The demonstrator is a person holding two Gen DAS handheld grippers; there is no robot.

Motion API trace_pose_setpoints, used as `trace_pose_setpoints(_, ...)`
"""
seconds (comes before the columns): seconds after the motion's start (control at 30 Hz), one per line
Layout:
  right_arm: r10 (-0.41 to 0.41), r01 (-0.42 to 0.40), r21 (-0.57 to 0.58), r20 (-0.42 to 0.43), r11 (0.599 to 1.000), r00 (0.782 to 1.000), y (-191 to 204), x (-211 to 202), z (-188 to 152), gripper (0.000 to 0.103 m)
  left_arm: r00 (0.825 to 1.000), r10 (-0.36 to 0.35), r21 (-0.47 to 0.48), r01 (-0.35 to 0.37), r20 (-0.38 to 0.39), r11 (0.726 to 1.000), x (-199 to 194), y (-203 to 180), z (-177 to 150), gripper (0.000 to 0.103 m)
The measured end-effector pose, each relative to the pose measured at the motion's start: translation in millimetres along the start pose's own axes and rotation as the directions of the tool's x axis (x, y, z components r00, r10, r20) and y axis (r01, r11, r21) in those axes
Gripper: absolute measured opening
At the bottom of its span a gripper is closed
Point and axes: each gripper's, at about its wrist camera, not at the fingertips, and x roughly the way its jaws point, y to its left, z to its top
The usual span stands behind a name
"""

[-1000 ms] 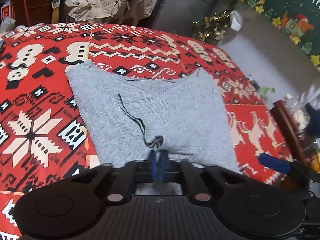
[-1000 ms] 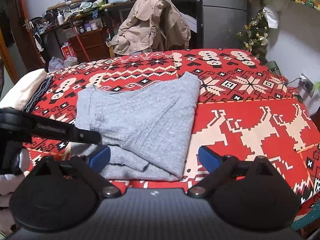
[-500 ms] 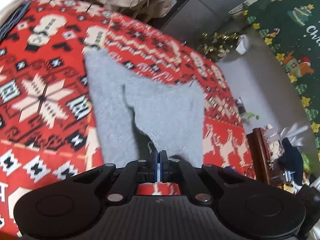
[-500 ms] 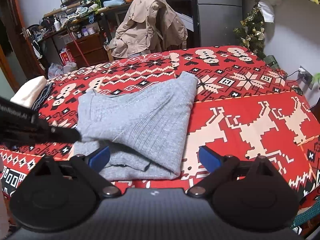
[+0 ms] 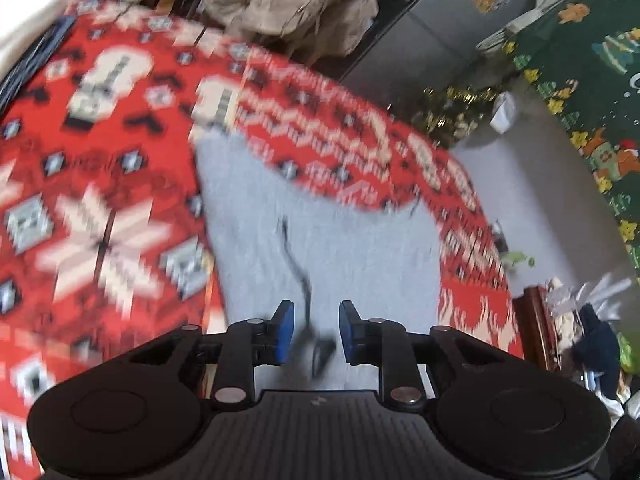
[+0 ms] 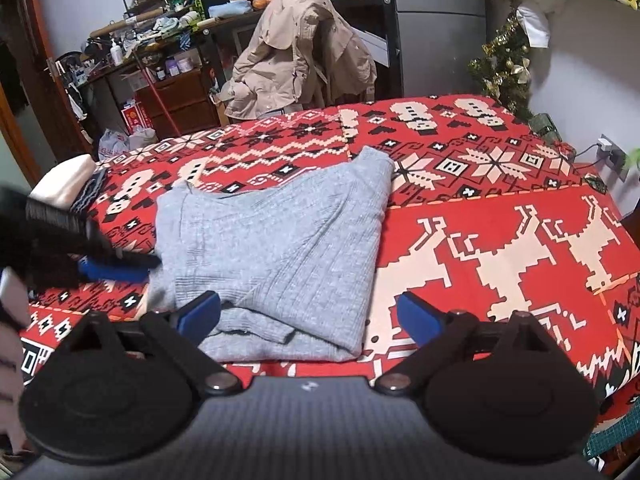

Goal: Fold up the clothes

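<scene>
A grey knit garment (image 6: pixel 280 240) lies folded on the red patterned blanket (image 6: pixel 500 248). My left gripper (image 5: pixel 316 334) hovers over the garment's near left edge, open, with the grey cloth (image 5: pixel 320 248) and a dark fold line below its blue pads; the left wrist view is motion-blurred. From the right wrist view the left gripper (image 6: pixel 116 264) shows at the garment's left side. My right gripper (image 6: pixel 308 316) stands wide open just above the garment's near edge, nothing between its fingers.
A beige jacket (image 6: pixel 304 56) hangs on a chair behind the bed. A folded white and dark pile (image 6: pixel 68 184) lies at the bed's left. A small decorated tree (image 6: pixel 504 68) and a wall socket (image 6: pixel 608 148) are on the right. Cluttered shelves (image 6: pixel 160 20) stand at the back.
My left gripper was shut on a lifted grey edge half a second ago; now it is open and the cloth lies flat. The right gripper has stayed open and near still.
</scene>
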Motion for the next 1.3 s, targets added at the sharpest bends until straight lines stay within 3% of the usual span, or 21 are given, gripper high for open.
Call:
trace_pose_setpoints(0.23, 0.019, -0.019, 0.049, 0.011, 0.999, 1.000, -11, 15, 18, 0.097, 1.000, -0.024, -0.033, 0.024, -0.009, 0.999, 33, 17, 45, 0.023)
trace_pose_setpoints(0.4, 0.030, -0.035, 0.133, 0.037, 0.991, 0.999, -29, 32, 43, 0.097, 0.998, -0.032, -0.087, 0.027, -0.059, 0.996, 51, 30, 52, 0.029)
trace_pose_setpoints(0.57, 0.042, -0.053, 0.183, 0.061, 0.982, 0.997, -44, 49, 64, 0.097, 0.991, -0.112, -0.169, 0.099, -0.070, 0.981, 56, 41, 54, 0.040)
trace_pose_setpoints(0.7, 0.046, -0.061, 0.214, 0.071, 0.975, 0.996, -50, 61, 75, 0.097, 0.987, -0.135, -0.210, 0.114, -0.087, 0.971, 62, 44, 57, 0.040)
trace_pose_setpoints(0.83, 0.055, -0.072, 0.253, 0.076, 0.965, 0.996, -56, 71, 80, 0.097, 0.990, -0.107, -0.216, 0.085, -0.093, 0.973, 64, 43, 58, 0.012)
trace_pose_setpoints(0.9, 0.047, -0.066, 0.265, 0.078, 0.962, 0.996, -57, 76, 83, 0.096, 0.994, -0.068, -0.198, 0.050, -0.083, 0.979, 64, 39, 55, 0.006)
trace_pose_setpoints(0.93, 0.037, -0.057, 0.265, 0.079, 0.963, 0.996, -57, 79, 84, 0.093, 0.996, -0.046, -0.182, 0.032, -0.075, 0.983, 63, 36, 53, 0.004)
trace_pose_setpoints(1.03, 0.004, -0.019, 0.224, 0.069, 0.974, 0.998, -49, 90, 93, 0.066, 1.000, -0.005, -0.135, 0.003, -0.018, 0.991, 48, 24, 50, 0.003)
trace_pose_setpoints(1.1, -0.019, 0.008, 0.184, 0.059, 0.983, 0.998, -42, 96, 98, 0.037, 1.000, 0.017, -0.104, -0.014, 0.026, 0.994, 36, 16, 48, 0.003)
trace_pose_setpoints(1.17, -0.022, 0.013, 0.162, 0.052, 0.987, 0.998, -37, 103, 102, 0.032, 0.997, 0.038, -0.075, -0.033, 0.071, 0.997, 25, 8, 47, 0.003)
trace_pose_setpoints(1.3, -0.024, 0.019, 0.147, 0.033, 0.989, 0.999, -34, 118, 107, 0.031, 0.989, 0.076, -0.030, -0.073, 0.130, 0.997, 11, -3, 47, 0.002)
